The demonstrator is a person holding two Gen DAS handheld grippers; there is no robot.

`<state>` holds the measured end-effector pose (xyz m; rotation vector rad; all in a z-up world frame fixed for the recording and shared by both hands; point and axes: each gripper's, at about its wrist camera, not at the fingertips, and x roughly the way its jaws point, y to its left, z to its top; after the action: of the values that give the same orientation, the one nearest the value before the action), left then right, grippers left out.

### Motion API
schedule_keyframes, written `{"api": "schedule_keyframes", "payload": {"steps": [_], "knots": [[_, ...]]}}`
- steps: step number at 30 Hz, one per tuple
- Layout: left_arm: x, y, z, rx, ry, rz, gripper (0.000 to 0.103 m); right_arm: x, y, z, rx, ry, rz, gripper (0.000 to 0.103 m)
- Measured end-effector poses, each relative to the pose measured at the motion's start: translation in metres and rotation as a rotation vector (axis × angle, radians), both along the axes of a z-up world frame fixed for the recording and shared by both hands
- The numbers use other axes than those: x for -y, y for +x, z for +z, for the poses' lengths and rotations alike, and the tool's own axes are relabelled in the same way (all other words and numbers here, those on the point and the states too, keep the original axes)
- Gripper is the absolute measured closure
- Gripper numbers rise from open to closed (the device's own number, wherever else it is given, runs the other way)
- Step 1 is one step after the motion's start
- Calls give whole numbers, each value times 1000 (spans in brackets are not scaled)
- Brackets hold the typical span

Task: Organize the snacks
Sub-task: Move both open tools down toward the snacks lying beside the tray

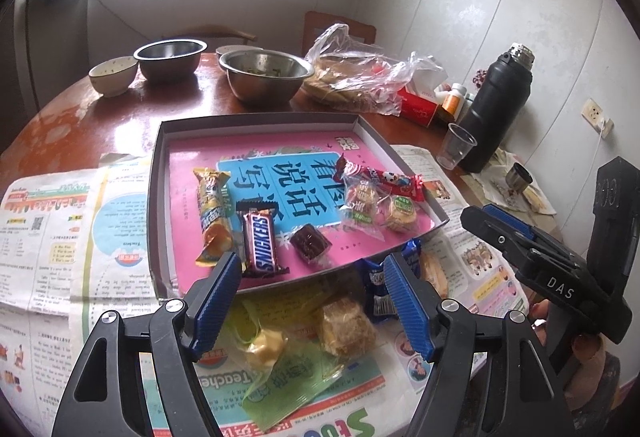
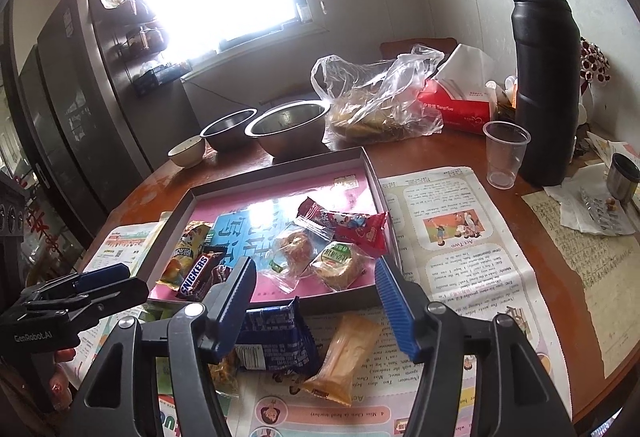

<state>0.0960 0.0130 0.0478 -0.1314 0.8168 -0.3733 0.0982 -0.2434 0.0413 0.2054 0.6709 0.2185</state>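
A shallow grey box (image 1: 158, 173) (image 2: 370, 167) with a pink lining lies on the table. In it are a Snickers bar (image 1: 260, 243) (image 2: 196, 275), a yellow wrapped snack (image 1: 212, 211), a dark candy (image 1: 310, 241), a red packet (image 1: 384, 179) (image 2: 352, 227) and two clear-wrapped pastries (image 1: 362, 199) (image 2: 336, 263). In front of the box, on newspaper, lie a blue packet (image 2: 276, 337) (image 1: 374, 289), an orange-wrapped cake (image 2: 348, 353), a brown cake (image 1: 346, 327) and a green wrapper (image 1: 288, 385). My left gripper (image 1: 310, 273) hangs open over these loose snacks, holding nothing. My right gripper (image 2: 316, 283) is open above the blue packet, empty.
Two steel bowls (image 1: 264, 75) (image 2: 288, 127) and a small white bowl (image 1: 114, 73) stand behind the box. A plastic bag of bread (image 2: 376, 109), a red tissue pack (image 2: 456, 109), a clear cup (image 2: 504, 153) and a tall black flask (image 2: 546, 77) crowd the right side.
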Motion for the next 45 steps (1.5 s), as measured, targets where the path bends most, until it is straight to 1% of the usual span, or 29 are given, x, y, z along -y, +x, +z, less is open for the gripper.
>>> {"api": "schedule_keyframes", "payload": {"steps": [12,18,26,33,37,45], "knots": [[-3,-13,-1,-18,19,7,28,0,-12,0,6,1,8,39],[-12,-20,-3,-25,28,31,28,1,-19,-3,0,-10,11,38],[-23,-24,-13,-63,37,69,28,6,-24,-8,-12,-9,7,38],[-25,-28,-18,-79,47,71,28,4,-29,-12,-23,-20,13,38],[-27,-29,-23,-98,40,81,28,3,-32,-14,-29,-31,10,38],[-24,-32,-31,-112,48,65,28,-6,-37,-21,-45,-64,19,37]]}}
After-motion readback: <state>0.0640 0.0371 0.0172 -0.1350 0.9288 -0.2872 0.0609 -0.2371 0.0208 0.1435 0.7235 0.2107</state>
